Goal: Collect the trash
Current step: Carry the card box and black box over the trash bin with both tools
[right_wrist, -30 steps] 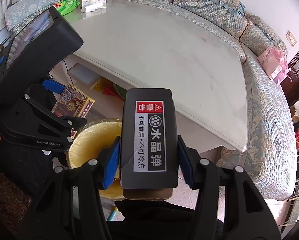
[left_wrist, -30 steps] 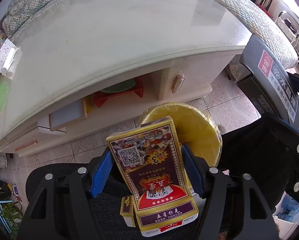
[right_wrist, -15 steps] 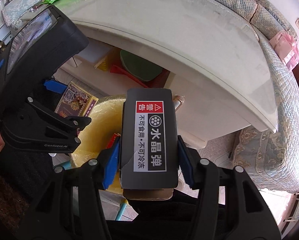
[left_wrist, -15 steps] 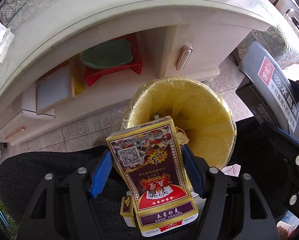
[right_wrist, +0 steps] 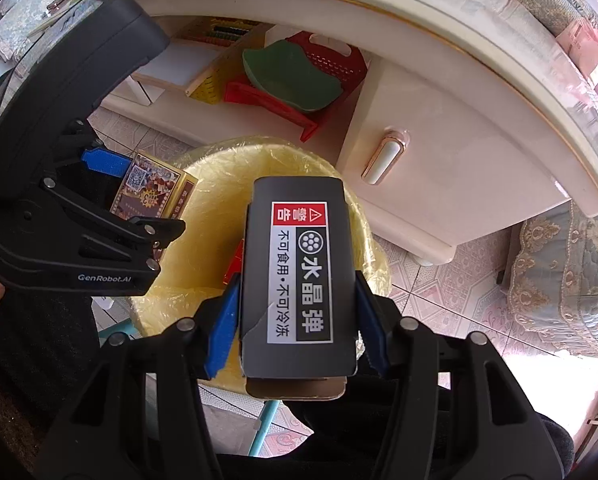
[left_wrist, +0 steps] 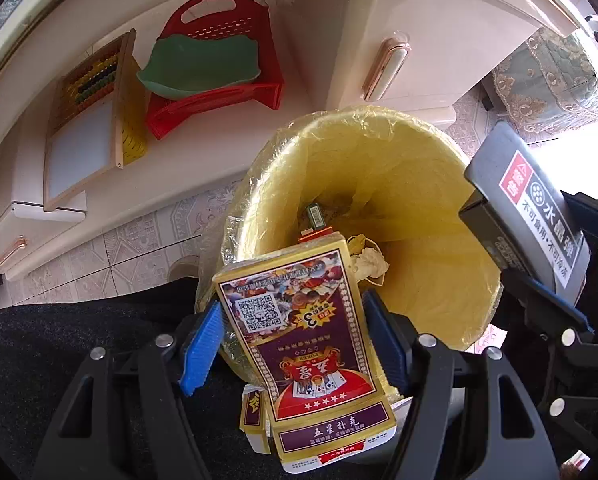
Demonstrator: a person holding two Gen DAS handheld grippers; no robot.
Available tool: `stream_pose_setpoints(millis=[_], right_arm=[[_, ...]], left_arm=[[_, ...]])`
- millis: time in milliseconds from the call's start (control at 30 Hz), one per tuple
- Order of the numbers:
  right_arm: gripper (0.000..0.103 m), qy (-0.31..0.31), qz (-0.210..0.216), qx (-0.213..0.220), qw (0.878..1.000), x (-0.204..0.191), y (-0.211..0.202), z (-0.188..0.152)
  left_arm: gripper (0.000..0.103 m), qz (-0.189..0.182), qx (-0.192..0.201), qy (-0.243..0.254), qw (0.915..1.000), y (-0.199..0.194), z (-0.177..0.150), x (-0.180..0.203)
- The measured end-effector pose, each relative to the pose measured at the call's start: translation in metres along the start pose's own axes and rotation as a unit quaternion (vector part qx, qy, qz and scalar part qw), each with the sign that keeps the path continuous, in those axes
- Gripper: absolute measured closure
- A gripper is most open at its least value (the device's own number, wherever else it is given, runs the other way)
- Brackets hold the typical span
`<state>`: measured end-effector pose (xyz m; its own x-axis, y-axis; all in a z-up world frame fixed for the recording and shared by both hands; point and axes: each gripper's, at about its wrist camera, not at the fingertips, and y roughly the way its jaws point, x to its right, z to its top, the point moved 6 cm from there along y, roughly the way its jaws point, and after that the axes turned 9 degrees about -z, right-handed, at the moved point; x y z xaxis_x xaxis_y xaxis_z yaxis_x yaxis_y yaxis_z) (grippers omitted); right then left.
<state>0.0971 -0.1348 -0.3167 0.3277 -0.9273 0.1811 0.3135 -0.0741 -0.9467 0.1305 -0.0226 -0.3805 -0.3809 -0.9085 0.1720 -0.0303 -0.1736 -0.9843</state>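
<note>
Drop step – your left gripper (left_wrist: 295, 344) is clenched on the card box (left_wrist: 303, 344), right gripper (right_wrist: 295, 320) on the black box (right_wrist: 299, 276), both over the bin (left_wrist: 419, 216) – next, release the jaws

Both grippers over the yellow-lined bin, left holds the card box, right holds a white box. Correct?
Not quite: the right gripper holds a black box with a white warning label, as the right wrist view shows. The rest stands: the left gripper holds the card box, both over the yellow-lined bin.
</note>
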Motion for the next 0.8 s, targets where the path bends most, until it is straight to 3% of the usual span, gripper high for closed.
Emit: stream_pose_setpoints(millis=[333,800], right_arm=[[0.050,0.013,0.019,-0.040,0.999,-0.006,0.041,-0.012],[0.050,0.044,0.029,-0.059,0.997,-0.016,0.067,-0.019]], left_arm=[[0.037,-0.012,-0.028,-0.021,0.9993,0.035,0.000,-0.003],[0.037,-0.028,-0.063,-0.030,0.9972,0.072,0.005,-0.007]])
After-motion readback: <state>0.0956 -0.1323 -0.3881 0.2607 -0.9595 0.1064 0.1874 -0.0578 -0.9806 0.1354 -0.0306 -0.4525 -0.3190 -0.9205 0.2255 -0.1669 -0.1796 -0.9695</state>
